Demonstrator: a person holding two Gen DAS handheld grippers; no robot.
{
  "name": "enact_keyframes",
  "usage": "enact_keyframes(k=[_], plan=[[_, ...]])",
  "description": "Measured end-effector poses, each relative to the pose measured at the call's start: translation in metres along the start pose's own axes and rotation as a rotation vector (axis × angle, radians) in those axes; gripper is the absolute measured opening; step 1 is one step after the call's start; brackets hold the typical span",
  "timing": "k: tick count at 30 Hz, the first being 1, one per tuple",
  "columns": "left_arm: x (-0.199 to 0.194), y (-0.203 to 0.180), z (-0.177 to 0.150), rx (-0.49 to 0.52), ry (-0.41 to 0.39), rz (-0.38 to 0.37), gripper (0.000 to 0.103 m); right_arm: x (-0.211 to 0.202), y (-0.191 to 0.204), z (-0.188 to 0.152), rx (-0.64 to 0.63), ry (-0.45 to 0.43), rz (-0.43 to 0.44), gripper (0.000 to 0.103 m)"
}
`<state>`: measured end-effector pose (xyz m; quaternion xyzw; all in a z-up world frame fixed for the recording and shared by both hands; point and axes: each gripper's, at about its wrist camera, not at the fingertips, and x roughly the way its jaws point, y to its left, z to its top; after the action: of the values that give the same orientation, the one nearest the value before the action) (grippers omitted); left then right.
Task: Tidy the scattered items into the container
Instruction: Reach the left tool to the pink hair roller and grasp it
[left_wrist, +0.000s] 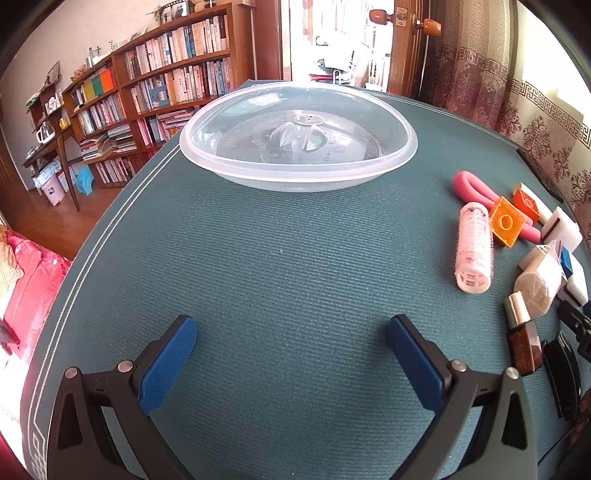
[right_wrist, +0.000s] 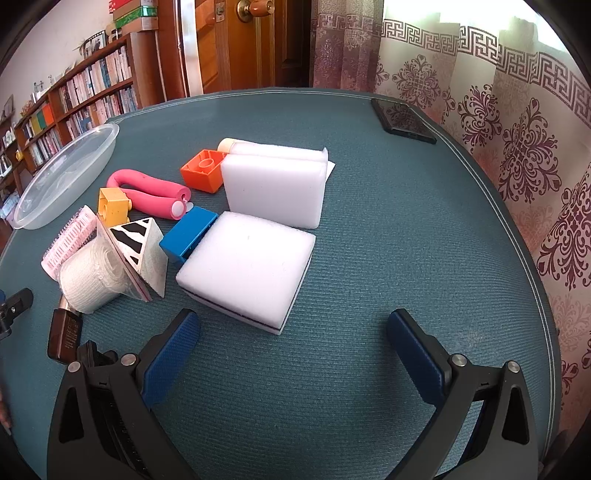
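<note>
A clear plastic bowl (left_wrist: 299, 162) sits at the far side of the teal table, straight ahead of my left gripper (left_wrist: 291, 328), which is open and holds nothing. The bowl (right_wrist: 66, 173) also shows far left in the right wrist view. My right gripper (right_wrist: 293, 325) is open too, just short of a white sponge (right_wrist: 247, 266). Behind it stands a second white sponge (right_wrist: 273, 188). Around them lie a blue block (right_wrist: 188, 234), an orange block (right_wrist: 201, 171), a yellow block (right_wrist: 112, 206), a pink foam curler (right_wrist: 147, 192), a pink roller (left_wrist: 472, 247) and a gauze roll (right_wrist: 92, 277).
A black phone (right_wrist: 402, 120) lies at the far right edge of the table. A brown bottle (right_wrist: 64, 336) and a black clip lie near the left finger of the right gripper. A zebra-striped triangular piece (right_wrist: 142, 240) leans on the gauze. Bookshelves (left_wrist: 166, 85) and curtains stand beyond the table.
</note>
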<state>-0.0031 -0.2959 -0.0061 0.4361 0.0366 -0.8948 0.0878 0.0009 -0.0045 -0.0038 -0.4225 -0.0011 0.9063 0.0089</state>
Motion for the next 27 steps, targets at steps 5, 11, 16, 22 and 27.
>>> enact_keyframes(k=[5,11,16,22,27], plan=[[0.000,0.002,0.000,-0.003,0.003,-0.004,0.103,-0.008,-0.002,-0.011,-0.032,0.005,0.020,0.103],[0.001,-0.007,0.001,0.067,-0.007,-0.050,0.103,-0.019,-0.006,-0.024,-0.059,0.011,0.040,0.103],[-0.002,-0.029,0.010,0.192,-0.034,-0.113,0.103,-0.022,-0.007,-0.028,-0.057,0.015,0.032,0.103],[-0.011,-0.052,0.032,0.328,-0.084,-0.201,0.103,-0.026,-0.007,-0.033,-0.043,0.017,0.023,0.103],[-0.010,-0.058,0.040,0.345,-0.079,-0.265,0.092,-0.026,-0.010,-0.031,-0.037,0.022,0.019,0.103]])
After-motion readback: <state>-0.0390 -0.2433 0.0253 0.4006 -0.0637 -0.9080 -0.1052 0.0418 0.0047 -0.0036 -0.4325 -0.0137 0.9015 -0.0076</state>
